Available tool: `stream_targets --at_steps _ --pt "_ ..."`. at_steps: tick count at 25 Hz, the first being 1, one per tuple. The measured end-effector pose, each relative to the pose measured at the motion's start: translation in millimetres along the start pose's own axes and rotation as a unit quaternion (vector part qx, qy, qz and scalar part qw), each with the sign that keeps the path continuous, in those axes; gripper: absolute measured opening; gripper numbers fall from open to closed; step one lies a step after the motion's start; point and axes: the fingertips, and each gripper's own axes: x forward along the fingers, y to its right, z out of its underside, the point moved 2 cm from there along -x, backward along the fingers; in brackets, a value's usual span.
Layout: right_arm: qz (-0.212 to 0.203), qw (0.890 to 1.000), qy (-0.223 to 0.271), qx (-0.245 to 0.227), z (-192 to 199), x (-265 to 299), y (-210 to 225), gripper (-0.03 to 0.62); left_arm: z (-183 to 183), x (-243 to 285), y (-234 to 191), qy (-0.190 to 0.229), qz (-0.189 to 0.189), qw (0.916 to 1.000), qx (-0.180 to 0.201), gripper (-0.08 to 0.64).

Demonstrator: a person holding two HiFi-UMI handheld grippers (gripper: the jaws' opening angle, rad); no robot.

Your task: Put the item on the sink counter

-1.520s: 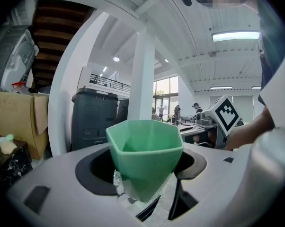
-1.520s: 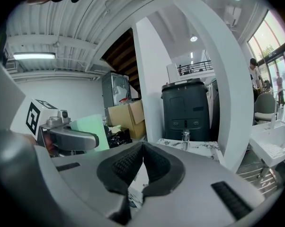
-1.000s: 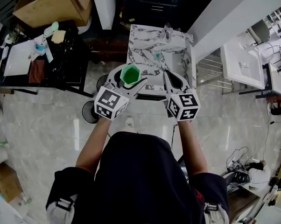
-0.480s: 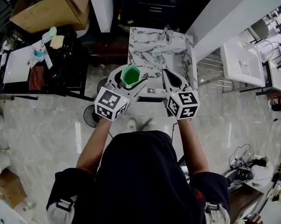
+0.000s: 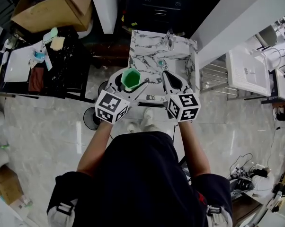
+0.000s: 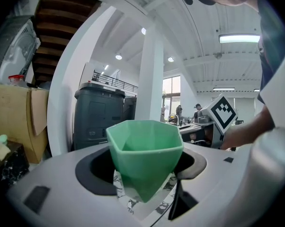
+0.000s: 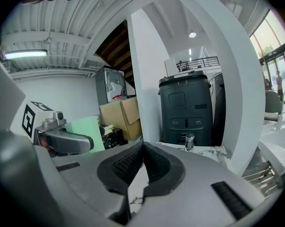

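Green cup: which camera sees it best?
The left gripper view: the green cup sits big and close between the jaws. The head view shows only its open top; the right gripper view, a side sliver.

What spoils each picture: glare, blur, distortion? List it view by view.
Head view: sharp, reflections on the glossy grey tiled floor. Left gripper view: fisheye bends the white pillars, corners go dark, the ceiling light strip glares, the green faceted plastic cup is sharp. Right gripper view: same bending, dark corners.

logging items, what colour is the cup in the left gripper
Green; the cup shows best in the left gripper view.
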Motion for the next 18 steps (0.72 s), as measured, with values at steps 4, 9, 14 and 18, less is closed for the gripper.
stream_targets --at_steps 4,9,14,18 --pt "-0.016 1.0 -0.002 0.0 -5.9 16.6 17.3 0.035 -5.0 18.4 -7.7 -0.002 -0.014 0.9999 0.0 0.334" --pt "-0.025 1.0 -0.004 -0.002 -13.3 36.5 36.7 0.034 -3.1 39.9 -19.1 -0.009 -0.021 0.9997 -0.005 0.334" --pt "-0.032 0.999 -0.013 0.003 -12.3 53.2 55.5 0.035 -3.0 63.5 -29.6 -0.012 -0.026 0.9995 -0.014 0.334" --pt "-0.036 0.999 -0.015 0.008 -13.9 69.5 67.0 0.035 -3.7 79.4 -40.2 -0.014 -0.027 0.9994 -0.017 0.334"
